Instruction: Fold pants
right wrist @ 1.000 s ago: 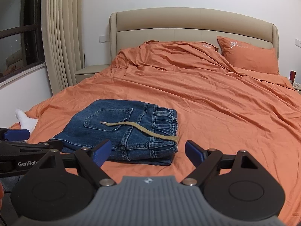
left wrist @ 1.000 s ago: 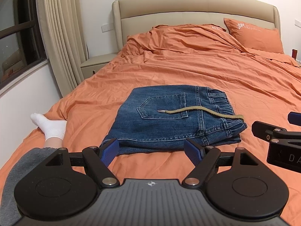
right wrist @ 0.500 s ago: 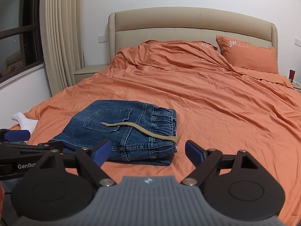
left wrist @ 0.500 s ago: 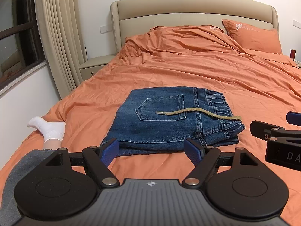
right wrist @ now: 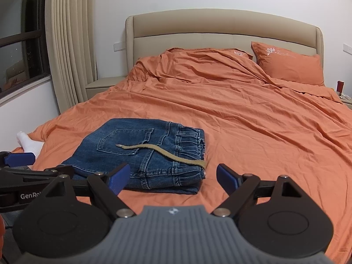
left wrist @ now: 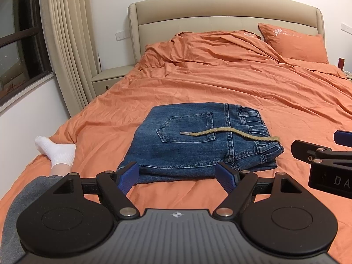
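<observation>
Blue denim pants (left wrist: 198,143) (right wrist: 143,158) lie folded into a compact stack on the orange bed, back pocket up, elastic waistband to the right. A tan drawstring (left wrist: 231,133) (right wrist: 162,151) trails across the top. My left gripper (left wrist: 179,176) hovers open just short of the stack's near edge, nothing between its blue pads. My right gripper (right wrist: 170,179) is open too, near the stack's right front corner, holding nothing. Each gripper shows at the edge of the other's view.
The orange duvet (left wrist: 231,83) covers the whole bed, rumpled near the beige headboard (right wrist: 220,30), with an orange pillow (left wrist: 292,41) at the back right. A person's white-socked foot (left wrist: 55,151) and grey trouser leg rest at the left. A nightstand, curtain and window stand left of the bed.
Both grippers have drawn back and risen slightly, so the folded pants sit a bit farther off. The pants have not moved and both grippers stay open.
</observation>
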A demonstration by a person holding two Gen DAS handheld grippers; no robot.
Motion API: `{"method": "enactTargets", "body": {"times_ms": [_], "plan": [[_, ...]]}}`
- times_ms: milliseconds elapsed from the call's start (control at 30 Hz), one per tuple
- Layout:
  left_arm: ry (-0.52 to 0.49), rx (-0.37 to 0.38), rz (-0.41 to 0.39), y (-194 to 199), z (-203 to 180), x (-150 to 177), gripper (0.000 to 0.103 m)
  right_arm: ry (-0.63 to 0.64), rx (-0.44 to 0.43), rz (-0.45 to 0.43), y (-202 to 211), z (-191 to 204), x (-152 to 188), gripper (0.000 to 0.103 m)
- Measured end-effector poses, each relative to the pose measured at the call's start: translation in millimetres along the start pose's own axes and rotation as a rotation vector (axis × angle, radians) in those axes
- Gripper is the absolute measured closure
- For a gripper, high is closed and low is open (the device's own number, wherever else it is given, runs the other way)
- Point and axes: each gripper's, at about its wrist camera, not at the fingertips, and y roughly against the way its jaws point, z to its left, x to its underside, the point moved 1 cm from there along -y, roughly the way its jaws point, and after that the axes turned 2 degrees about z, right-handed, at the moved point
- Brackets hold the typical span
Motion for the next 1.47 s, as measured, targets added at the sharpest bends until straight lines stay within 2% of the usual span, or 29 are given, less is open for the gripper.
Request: {"method": "enactTargets", "body": {"times_ms": [1467], "plan": [[0.003, -0.004, -0.031, 11.2, -2.0, -2.3, 0.011, 0.002, -0.001, -0.008, 3.6, -1.2, -1.3, 0.021]]}}
